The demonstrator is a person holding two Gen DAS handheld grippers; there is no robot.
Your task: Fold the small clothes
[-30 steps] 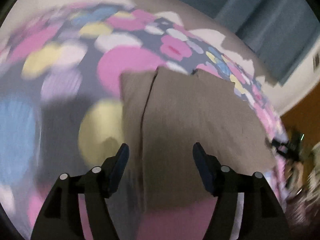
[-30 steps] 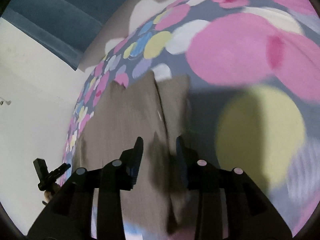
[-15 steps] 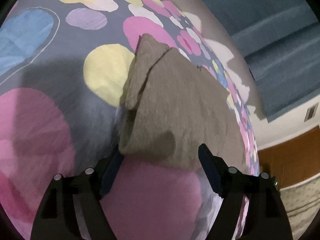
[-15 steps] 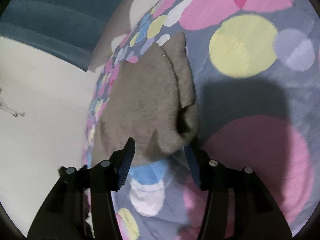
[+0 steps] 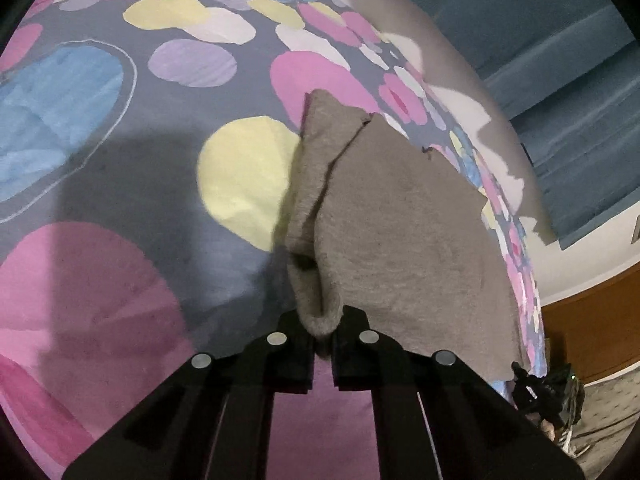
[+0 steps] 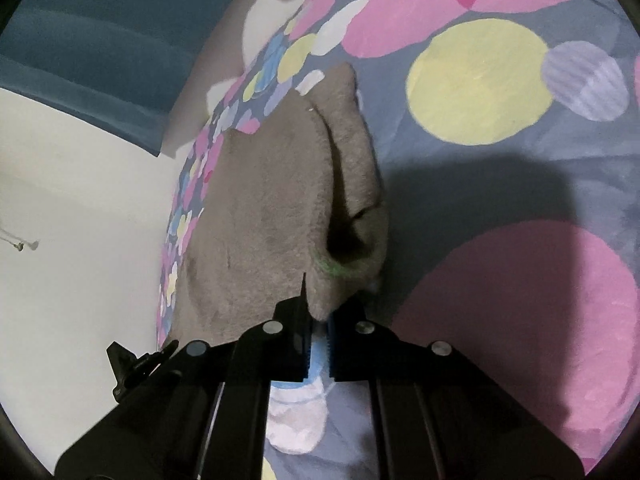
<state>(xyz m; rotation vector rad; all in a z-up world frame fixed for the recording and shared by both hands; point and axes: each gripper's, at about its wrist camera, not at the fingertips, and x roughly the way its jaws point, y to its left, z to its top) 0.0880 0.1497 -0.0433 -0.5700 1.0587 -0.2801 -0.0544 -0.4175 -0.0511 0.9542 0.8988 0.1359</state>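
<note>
A bed covered by a grey bedspread printed with large overlapping dots in pink, yellow, pale blue, lilac and white fills both wrist views. One thing lies directly on it: a small grey-brown fleecy garment, spread mostly flat, with a folded flap along one side. Seen from the left gripper, the garment stretches ahead and to the right, with a big yellow dot just to its left. Seen from the right gripper, the same garment stretches ahead and to the left, reaching close to the bed's far edge. Its nearest edge is bunched and lifted off the bedspread.
</note>
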